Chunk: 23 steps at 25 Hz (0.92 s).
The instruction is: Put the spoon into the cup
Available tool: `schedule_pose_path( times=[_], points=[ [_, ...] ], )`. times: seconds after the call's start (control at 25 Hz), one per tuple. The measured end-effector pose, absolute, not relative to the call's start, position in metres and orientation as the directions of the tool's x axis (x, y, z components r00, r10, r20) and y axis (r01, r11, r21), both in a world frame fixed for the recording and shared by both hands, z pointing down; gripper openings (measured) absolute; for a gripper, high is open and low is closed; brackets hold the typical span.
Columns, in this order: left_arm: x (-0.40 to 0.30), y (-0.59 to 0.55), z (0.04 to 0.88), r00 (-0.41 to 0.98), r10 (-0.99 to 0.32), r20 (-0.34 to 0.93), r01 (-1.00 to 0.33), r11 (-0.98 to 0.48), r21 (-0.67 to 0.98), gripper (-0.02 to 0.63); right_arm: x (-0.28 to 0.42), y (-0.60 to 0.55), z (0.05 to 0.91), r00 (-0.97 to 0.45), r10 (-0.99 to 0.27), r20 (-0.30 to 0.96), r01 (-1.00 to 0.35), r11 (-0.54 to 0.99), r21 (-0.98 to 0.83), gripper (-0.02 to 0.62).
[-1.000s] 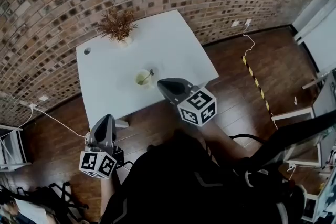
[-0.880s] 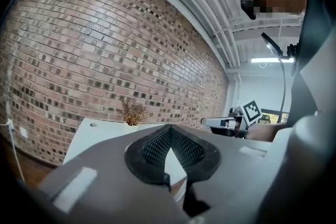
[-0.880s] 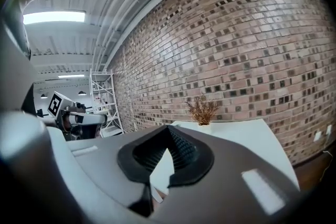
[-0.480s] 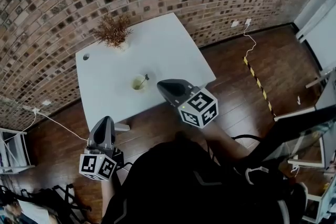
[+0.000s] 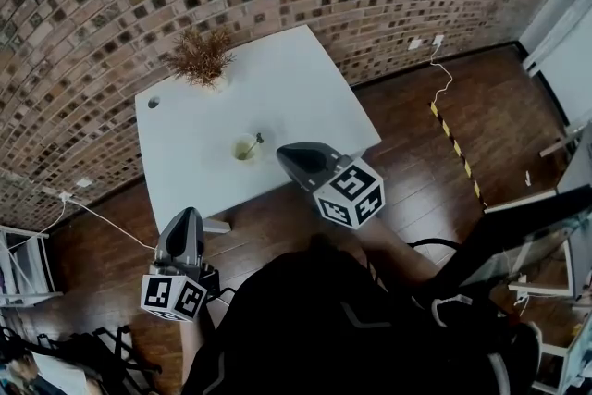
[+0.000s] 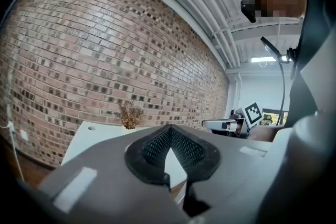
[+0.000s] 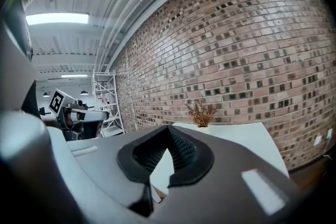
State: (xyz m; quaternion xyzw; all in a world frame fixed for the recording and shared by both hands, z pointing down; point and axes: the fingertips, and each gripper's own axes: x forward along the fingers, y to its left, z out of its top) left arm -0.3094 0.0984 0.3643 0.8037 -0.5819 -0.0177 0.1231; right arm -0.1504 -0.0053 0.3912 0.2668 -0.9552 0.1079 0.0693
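No letters, numbers or brand names can be read anywhere. The only printed marks are black-and-white square code patterns. In the head view they cover the faces of the left white marker cube (image 5: 173,296) on the left gripper (image 5: 188,216) and of the right white marker cube (image 5: 350,192) on the right gripper (image 5: 285,151). Each gripper view shows one such pattern on the other gripper's cube, small and without any characters. A yellow-and-black striped warning strip (image 5: 453,146) lies on the dark wooden floor (image 5: 416,180).
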Motion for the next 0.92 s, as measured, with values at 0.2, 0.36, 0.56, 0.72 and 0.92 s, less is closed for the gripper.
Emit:
schedule_pose_path(
  times=[0.2, 0.36, 0.56, 0.72, 0.92],
  points=[
    [-0.311, 0.099, 0.367, 0.318, -0.941, 0.114, -0.931, -0.287, 0.225, -0.006, -0.152, -0.003, 0.389, -0.851, -0.491, 0.186, -0.520, 0.838, -0.165, 0.006],
    [-0.315, 0.099, 0.370, 0.309, -0.944, 0.113, -0.932, -0.277, 0.232, -0.006, -0.154, -0.003, 0.387, -0.852, -0.489, 0.185, -0.517, 0.842, -0.157, 0.006],
    [-0.320, 0.097, 0.373, 0.304, -0.946, 0.116, -0.933, -0.271, 0.237, -0.006, -0.159, -0.006, 0.386, -0.853, -0.487, 0.188, -0.514, 0.845, -0.148, 0.006],
    [-0.322, 0.094, 0.373, 0.302, -0.946, 0.117, -0.933, -0.268, 0.240, -0.006, -0.162, -0.009, 0.386, -0.855, -0.483, 0.191, -0.512, 0.846, -0.148, 0.006],
    [-0.327, 0.088, 0.373, 0.297, -0.948, 0.117, -0.935, -0.263, 0.239, -0.006, -0.167, -0.015, 0.386, -0.856, -0.480, 0.193, -0.508, 0.849, -0.146, 0.006]
  ],
)
